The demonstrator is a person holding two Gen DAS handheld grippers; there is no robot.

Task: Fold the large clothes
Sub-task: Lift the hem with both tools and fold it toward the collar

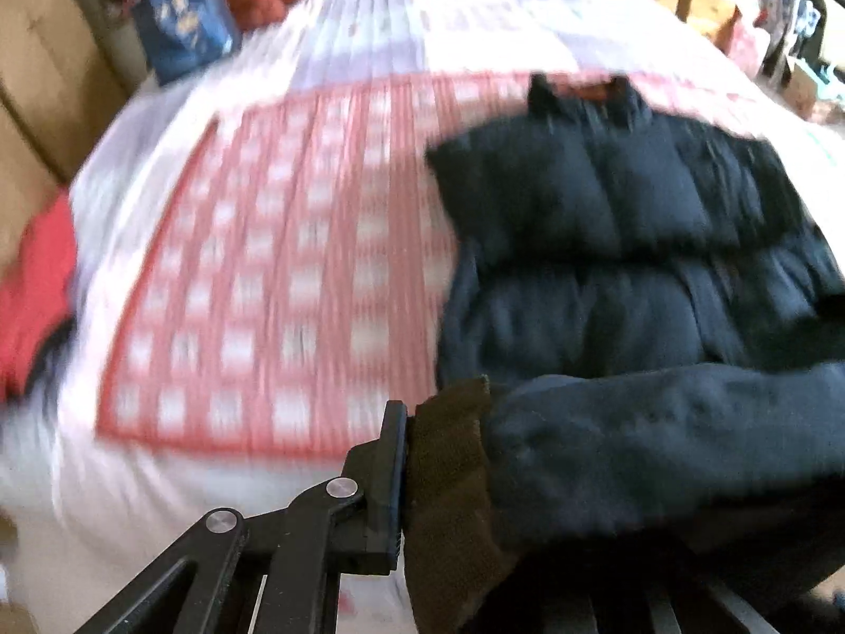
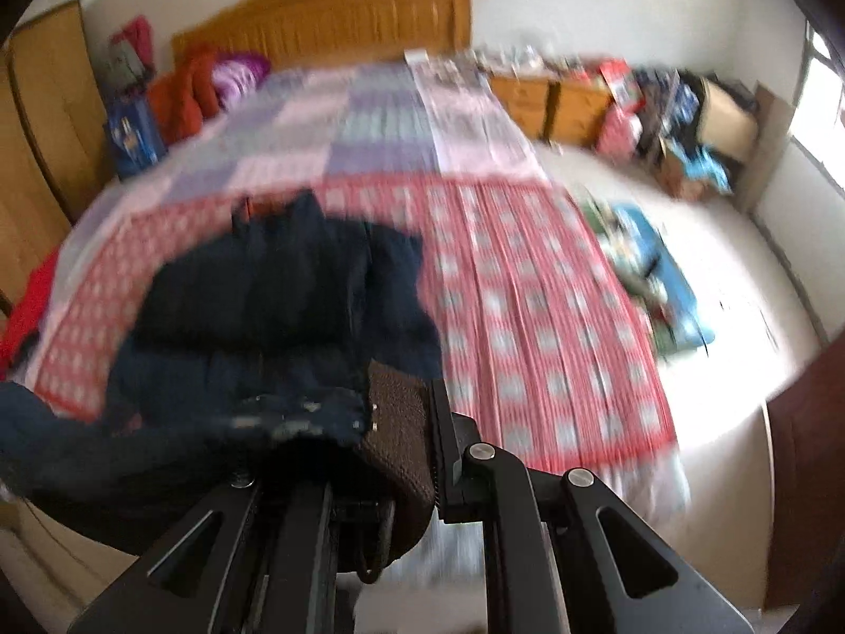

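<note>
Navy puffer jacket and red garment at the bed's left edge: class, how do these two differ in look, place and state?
1. The navy puffer jacket is dark and quilted; the red garment is bright and looks plain.
2. The jacket lies on the red checked sheet; the red garment sits off it.
3. The left gripper holds the jacket's brown hem; the red garment lies untouched.
Both rest on the bed.

A home bedroom: wide bed [image 2: 528,317] under a patchwork checked cover, wooden headboard [image 2: 338,16], wardrobe [image 2: 47,105], bedside cabinets [image 2: 554,98], cluttered floor boxes [image 2: 723,116].
</note>
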